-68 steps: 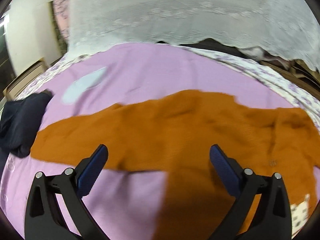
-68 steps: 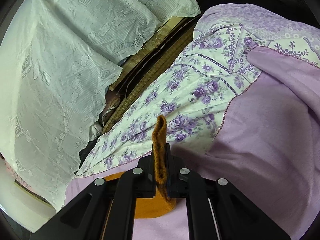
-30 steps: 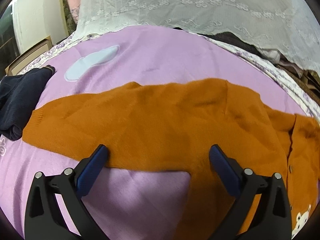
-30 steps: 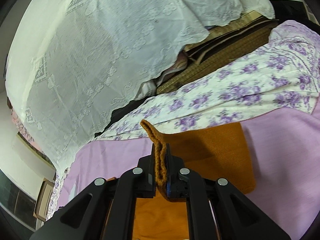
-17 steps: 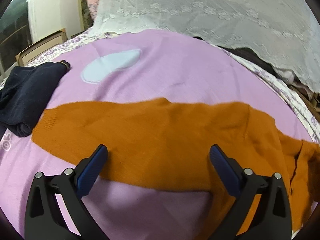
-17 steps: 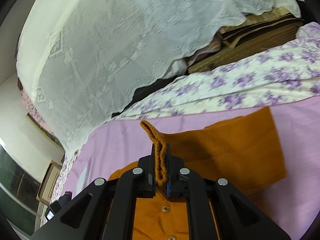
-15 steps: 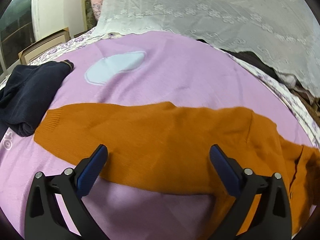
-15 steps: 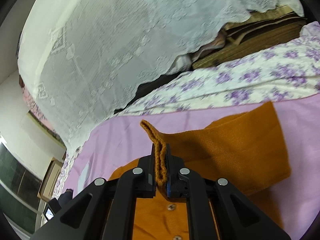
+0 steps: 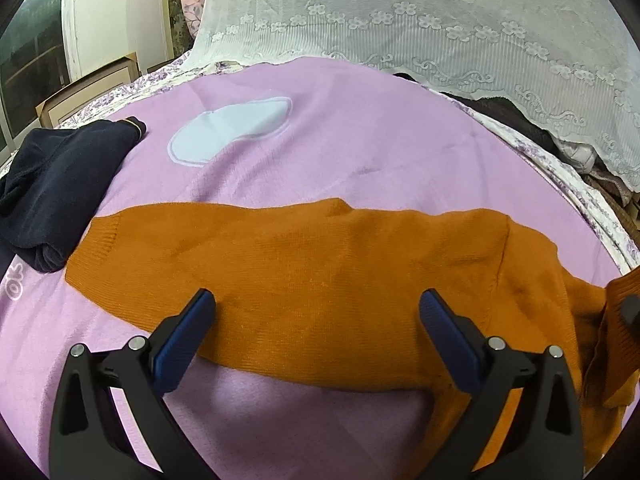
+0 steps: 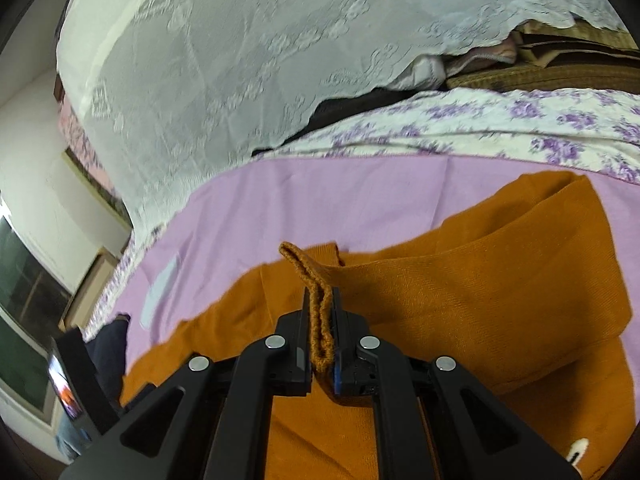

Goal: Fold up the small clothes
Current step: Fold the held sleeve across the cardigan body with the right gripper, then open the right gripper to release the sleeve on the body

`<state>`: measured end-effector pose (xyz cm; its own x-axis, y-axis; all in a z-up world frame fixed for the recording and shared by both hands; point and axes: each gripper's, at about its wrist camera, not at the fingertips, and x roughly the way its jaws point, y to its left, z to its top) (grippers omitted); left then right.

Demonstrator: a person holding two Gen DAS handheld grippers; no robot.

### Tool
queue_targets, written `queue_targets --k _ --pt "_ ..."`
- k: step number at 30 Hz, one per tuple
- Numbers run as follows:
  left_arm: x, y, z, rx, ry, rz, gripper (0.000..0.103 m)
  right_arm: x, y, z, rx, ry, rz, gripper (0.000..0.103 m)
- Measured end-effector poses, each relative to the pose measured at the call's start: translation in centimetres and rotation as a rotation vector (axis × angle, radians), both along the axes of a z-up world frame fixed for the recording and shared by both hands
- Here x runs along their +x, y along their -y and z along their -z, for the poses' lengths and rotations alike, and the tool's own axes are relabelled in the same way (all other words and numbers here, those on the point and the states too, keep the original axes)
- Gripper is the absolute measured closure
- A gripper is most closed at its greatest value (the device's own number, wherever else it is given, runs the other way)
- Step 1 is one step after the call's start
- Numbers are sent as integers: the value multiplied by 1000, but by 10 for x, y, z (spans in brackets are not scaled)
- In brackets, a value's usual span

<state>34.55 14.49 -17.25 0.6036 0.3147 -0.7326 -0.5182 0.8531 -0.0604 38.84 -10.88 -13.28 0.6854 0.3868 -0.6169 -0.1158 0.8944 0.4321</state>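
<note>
Two grippers are seen over a bed that is covered with a lilac blanket (image 9: pixel 360 136). The orange cardigan (image 9: pixel 320 272) is spread across this blanket, and one sleeve is stretched toward the left in the left wrist view, with its ribbed cuff lying just beside a dark navy garment (image 9: pixel 52 184). The left gripper (image 9: pixel 316 316) is held above the lower edge of that sleeve; its blue-padded fingers (image 9: pixel 184 340) are kept wide apart and nothing is gripped between them. Whether the cloth is touched by them cannot be told.

In the right wrist view, the right gripper (image 10: pixel 321 322) is closed tightly on a ribbed edge of the orange cardigan (image 10: pixel 480 300), which is pinched into a narrow fold that sticks out past the fingertips. The other sleeve is seen to the right of this fold, laid over the body of the garment. A button is hidden; only a small white patch is seen near the lower right edge.

A pale blue patch (image 9: pixel 232 128) is printed on the blanket beyond the cardigan. A floral sheet (image 10: pixel 500 128) is seen along the far side of the blanket, and behind it a white lace cloth (image 9: pixel 440 28) is draped.
</note>
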Motion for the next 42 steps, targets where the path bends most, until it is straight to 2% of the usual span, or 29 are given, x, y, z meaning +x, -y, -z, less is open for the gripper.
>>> queue_targets --k 4,8,12,14,16,19,21,22,23,25,27,29,31,33,36,38,40,42 --pt "1 2 1 9 -5 4 4 6 -9 18 -54 -60 -20 92" --pt "2 3 3 20 -10 11 4 9 -20 39 -120 -117 -49 82" --pt "3 3 4 20 -14 10 4 4 -31 39 -165 -89 -85 74" --pt "3 3 4 19 -13 10 4 2 -34 39 -159 -80 -113 60" --pt "3 3 4 18 -13 10 4 -3 -38 35 -146 -63 -158 55" --pt "3 1 4 12 -13 9 4 -12 -39 27 -109 -36 -206 55" --pt "3 0 4 8 -13 7 4 -20 -31 16 -116 19 -169 57" --pt "3 0 4 6 -13 6 4 -22 -27 12 -130 43 -133 63" --pt "3 0 4 7 -13 6 4 -24 -20 8 -152 67 -82 76" --pt "3 1 4 11 -15 8 4 -21 -12 11 -161 46 -43 83" --pt "3 2 5 15 -16 10 4 -11 -11 25 -163 -30 -63 83" --pt "3 3 5 19 -17 12 4 -3 -22 44 -215 -123 -120 81" --pt "4 4 6 23 -21 14 4 -5 -25 43 -240 -103 -127 81" --pt "4 4 7 24 -24 17 4 -5 -17 31 -195 -92 -137 80" --pt "4 4 9 21 -28 16 4 -5 14 3 -181 -26 -62 81" --pt "4 3 9 19 -29 15 4 2 44 -7 -173 -23 3 80" --pt "4 3 9 24 -29 15 4 11 87 -3 -134 -64 111 79" --pt "4 5 9 30 -30 16 4 23 123 13 -88 -127 188 79"
